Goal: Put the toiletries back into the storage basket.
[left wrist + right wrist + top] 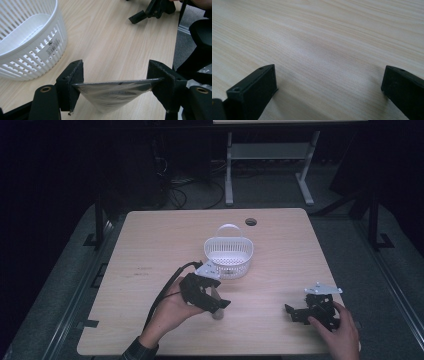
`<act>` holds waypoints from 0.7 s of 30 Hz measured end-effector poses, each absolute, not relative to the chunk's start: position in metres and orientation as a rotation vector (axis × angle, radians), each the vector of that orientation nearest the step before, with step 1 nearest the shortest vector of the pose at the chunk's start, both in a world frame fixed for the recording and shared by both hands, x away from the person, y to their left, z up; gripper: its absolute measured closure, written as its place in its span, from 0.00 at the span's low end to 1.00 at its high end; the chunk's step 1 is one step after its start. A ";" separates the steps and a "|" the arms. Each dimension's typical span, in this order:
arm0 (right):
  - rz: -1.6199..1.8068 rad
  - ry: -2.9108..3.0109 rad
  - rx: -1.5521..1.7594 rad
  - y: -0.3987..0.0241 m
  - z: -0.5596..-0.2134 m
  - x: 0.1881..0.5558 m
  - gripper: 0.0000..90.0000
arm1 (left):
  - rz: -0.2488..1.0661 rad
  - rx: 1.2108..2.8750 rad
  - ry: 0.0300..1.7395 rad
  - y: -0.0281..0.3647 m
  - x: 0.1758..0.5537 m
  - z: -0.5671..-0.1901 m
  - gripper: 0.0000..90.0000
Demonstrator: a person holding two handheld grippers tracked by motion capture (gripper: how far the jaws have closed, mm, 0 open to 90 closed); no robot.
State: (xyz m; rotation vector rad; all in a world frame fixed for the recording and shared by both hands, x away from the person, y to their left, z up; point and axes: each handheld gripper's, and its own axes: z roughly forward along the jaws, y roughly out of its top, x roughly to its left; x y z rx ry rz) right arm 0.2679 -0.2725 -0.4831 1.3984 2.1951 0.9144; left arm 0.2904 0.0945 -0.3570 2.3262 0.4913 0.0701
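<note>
A: left gripper [116,85] status?
B: jaws wide but clamped on a flat silvery pouch [112,92], held just above the table [150,250], near the white basket [228,256]
A: right gripper [328,90]?
B: jaws spread, nothing between them, low over bare wood

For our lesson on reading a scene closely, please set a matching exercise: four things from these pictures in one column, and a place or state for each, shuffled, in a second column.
Column one:
1. white slotted plastic basket with a handle
2. flat silvery foil pouch
3. left gripper
4. right gripper

Column two:
A. jaws wide apart over bare wood, nothing between them
B. stands near the middle of the light wooden table
C. jaws closed on the pouch's edges
D. spans the gap between two black jaws

Pairs: 1-B, 2-D, 3-C, 4-A
</note>
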 end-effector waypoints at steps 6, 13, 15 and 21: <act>0.914 2.195 1.398 -0.272 -0.483 0.268 0.00 | 0.075 2.307 0.516 0.102 0.293 -0.354 0.33; 0.915 2.195 1.398 -0.272 -0.483 0.268 0.00 | 0.090 2.300 0.533 0.111 0.296 -0.350 0.33; 0.915 2.195 1.399 -0.272 -0.483 0.268 0.00 | 0.092 2.296 0.539 0.113 0.297 -0.349 0.33; 0.915 2.195 1.400 -0.272 -0.483 0.268 0.00 | 0.099 2.281 0.566 0.118 0.299 -0.348 0.33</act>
